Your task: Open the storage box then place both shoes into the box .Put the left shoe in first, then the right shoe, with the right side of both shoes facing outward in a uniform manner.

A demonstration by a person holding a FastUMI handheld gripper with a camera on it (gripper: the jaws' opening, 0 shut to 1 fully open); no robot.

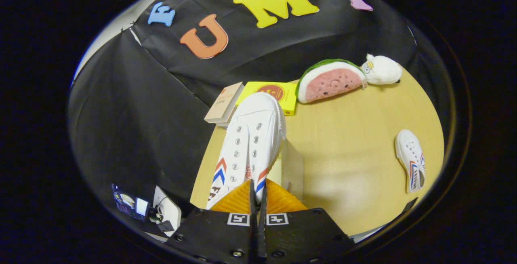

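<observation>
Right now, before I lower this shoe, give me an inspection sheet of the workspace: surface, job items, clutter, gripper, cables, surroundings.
Surface: round light wooden table, bare in the middle.
Held shoe: white sneaker with red and blue chevrons, gripped at its heel end, toe pointing away from the fingers.
Second shoe: matching white sneaker lying on the table, far off to one side of the fingers.
Storage box: clear panel just beside the held shoe; open or not, cannot tell.
Clutter: watermelon plush, white plush toy, yellow book, tan book, all beyond the held shoe.
Gripper: gripper shut on the held shoe.
Cables: nothing seen.
Surroundings: black cloth wall.
</observation>
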